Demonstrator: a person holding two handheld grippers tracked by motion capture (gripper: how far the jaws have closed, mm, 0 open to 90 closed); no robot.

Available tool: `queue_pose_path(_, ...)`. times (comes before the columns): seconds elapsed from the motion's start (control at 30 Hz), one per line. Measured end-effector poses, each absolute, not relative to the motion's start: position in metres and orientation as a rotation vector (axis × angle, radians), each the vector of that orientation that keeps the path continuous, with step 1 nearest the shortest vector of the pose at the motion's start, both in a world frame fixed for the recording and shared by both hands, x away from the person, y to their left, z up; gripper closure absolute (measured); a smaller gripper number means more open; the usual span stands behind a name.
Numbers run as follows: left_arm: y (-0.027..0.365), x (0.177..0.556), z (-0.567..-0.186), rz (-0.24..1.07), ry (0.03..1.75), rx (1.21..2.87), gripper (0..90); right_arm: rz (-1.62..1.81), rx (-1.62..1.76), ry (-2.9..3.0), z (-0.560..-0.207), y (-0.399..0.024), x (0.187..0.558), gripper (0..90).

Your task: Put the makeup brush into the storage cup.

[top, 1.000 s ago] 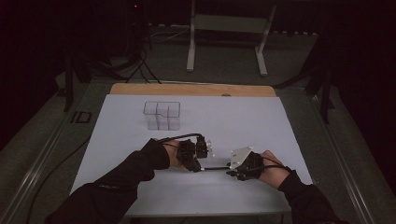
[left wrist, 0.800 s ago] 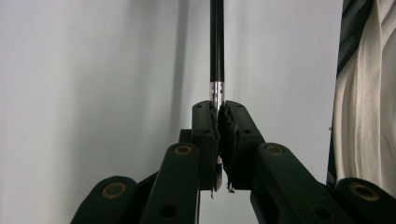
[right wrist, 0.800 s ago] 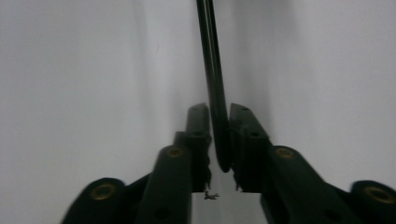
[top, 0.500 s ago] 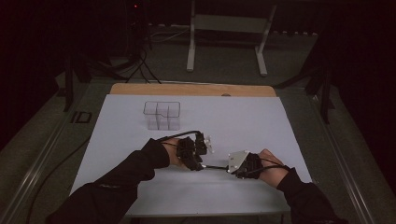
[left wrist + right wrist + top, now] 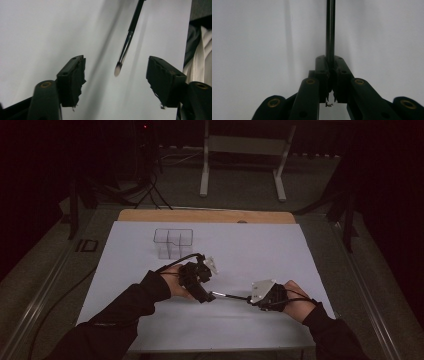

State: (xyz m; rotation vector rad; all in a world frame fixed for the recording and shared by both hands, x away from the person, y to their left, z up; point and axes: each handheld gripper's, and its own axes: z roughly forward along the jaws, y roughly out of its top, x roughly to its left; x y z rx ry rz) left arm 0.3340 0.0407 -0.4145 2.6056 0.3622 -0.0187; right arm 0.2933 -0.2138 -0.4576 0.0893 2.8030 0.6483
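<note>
Holding one brush [image 5: 330, 30], right gripper [image 5: 331, 75].

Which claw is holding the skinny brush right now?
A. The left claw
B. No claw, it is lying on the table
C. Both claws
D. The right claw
D. The right gripper has its jaws pinched shut on the brush handle, while the left gripper has its jaws wide apart, with the brush tip hanging free between them and touching neither.

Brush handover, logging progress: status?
Right hand-held gripper shut on brush. Left hand-held gripper open, bristle tip between its jaws. Nothing in the way.
</note>
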Motion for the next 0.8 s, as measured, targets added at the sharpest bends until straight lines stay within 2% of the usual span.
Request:
queue_pose_path(0.07, 0.046, 0.335, -0.415, -0.02, 0.37, 2.579, 25.0, 0.672, 0.11, 2.797, -0.455, -0.218, 0.293, 83.7)
queue_pose_path(0.17, 0.058, 0.335, -0.418, -0.049, 0.385, 2.493, 22.8, 0.707, 0.139, 2.792, -0.452, -0.222, 0.291, 83.7)
queue_pose_path(0.2, 0.06, 0.335, -0.419, -0.052, 0.401, 2.473, 19.6, 0.727, 0.152, 2.791, -0.45, -0.224, 0.291, 83.7)
queue_pose_path(0.37, 0.074, 0.333, -0.425, -0.062, 0.397, 2.437, 9.4, 0.784, 0.204, 2.771, -0.442, -0.231, 0.29, 83.7)
queue_pose_path(0.53, 0.082, 0.326, -0.433, -0.023, 0.392, 2.393, 4.2, 0.865, 0.267, 2.769, -0.437, -0.233, 0.289, 83.7)
queue_pose_path(0.8, 0.099, 0.317, -0.451, 0.008, 0.449, 2.334, 4.4, 0.949, 0.386, 2.728, -0.429, -0.235, 0.287, 83.7)
